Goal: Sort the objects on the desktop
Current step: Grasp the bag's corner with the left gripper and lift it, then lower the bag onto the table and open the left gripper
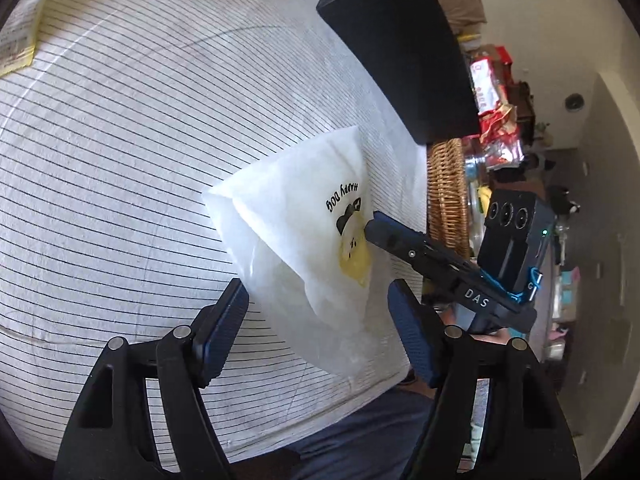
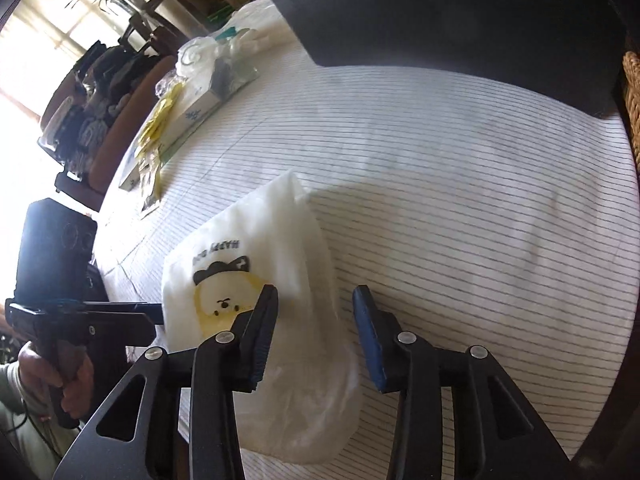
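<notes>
White plastic bag printed "HAPPY DOG" with a yellow dog face lies near the front edge of a table under a white cloth w/ thin dark stripes. Bag looks soft and partly filled; contents can't be made out through the plastic. Black box sits at the far side of the table, interior not visible. Wicker basket stands beside the table edge; can't tell what it holds. Tissue box with loose plastic wrappers far left.

Left gripper is spread wide, the bag's lower edge between its fingers, pads not pressing. Right gripper is about half spread, straddling the bag; its left finger lies over the dog print, the other sits clear above the cloth. Neither grips the bag.
</notes>
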Tool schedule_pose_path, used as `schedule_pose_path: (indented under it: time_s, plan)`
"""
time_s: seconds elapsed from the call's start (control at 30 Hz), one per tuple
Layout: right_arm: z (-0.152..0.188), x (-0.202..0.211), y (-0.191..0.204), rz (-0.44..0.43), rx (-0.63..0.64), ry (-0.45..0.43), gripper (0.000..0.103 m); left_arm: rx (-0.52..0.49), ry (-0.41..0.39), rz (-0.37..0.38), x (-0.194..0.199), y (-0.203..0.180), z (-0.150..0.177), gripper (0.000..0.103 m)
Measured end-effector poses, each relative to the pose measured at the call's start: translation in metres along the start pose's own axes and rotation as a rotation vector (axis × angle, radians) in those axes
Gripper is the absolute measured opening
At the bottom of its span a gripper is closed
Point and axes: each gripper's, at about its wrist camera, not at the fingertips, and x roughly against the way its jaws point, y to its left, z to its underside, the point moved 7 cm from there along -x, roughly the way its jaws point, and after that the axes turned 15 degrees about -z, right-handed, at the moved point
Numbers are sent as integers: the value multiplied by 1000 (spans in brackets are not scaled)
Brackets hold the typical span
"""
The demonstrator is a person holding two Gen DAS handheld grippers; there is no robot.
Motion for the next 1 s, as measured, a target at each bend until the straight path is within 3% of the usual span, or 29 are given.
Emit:
schedule_pose_path:
  time_s: [0.1, 0.2, 0.27, 0.37, 0.47, 0.67, 0.83, 0.9, 1.0]
  plan:
    - [-2, -4, 2, -23, 46, 52, 46, -23, 26, -55, -12, -1, 2, 23]
    - [0, -12, 9, -80, 51, 100, 41, -43, 8, -86, -16, -2, 3, 17]
    - [2, -14, 15, -34, 112, 105, 30, -71, -1, -114, -16, -4, 4, 16]
    - [1, -6, 16, -39, 102, 43, 16, -116, -13, -145, -10, -6, 2, 15]
    - [1, 8, 20, -62, 89, -28, 12, -159, -27, -165, -1, -10, -2, 14]
    - [4, 25, 32, -83, 85, -100, 12, -236, -53, -197, 13, -22, -13, 14]
    - [10, 12, 0, 27, -19, -35, 17, -256, 0, -252, -7, -5, -19, 15]
    - [10, 11, -9, 7, -77, -36, 25, -249, 6, -244, -6, -1, -19, 17]
    - [11, 8, -9, -21, -95, -31, 26, -242, 50, -255, -1, 8, -15, 26]
